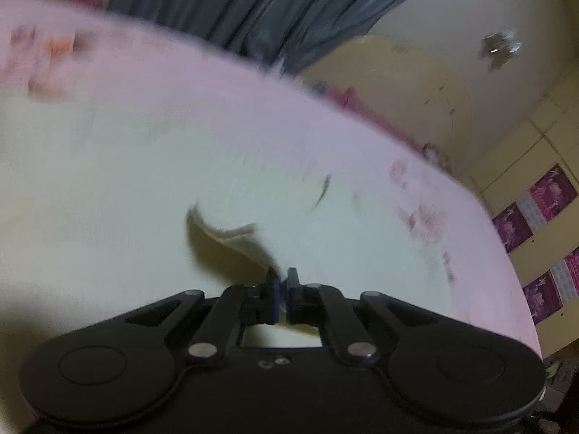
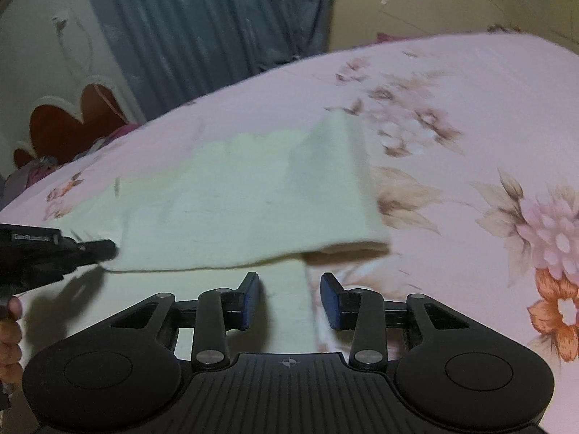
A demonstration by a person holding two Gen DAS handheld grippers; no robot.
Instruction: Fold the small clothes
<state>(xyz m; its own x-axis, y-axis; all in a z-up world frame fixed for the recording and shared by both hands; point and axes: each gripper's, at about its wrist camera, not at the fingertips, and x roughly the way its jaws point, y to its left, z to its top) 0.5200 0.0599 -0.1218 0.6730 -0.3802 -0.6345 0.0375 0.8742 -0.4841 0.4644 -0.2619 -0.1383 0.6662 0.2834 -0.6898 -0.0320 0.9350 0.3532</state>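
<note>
Cream cloth (image 2: 235, 209) lies partly folded on a pink floral bedsheet (image 2: 470, 108).
Left gripper (image 1: 283, 277) is pinched shut on the cloth's edge; right gripper (image 2: 289, 298) hovers parted over the near corner, gripping nothing.

My left gripper (image 1: 283, 279) pinches the cream cloth (image 1: 144, 166) (blurred) at six o'clock, pink bedsheet (image 1: 452, 224) toward three.
</note>
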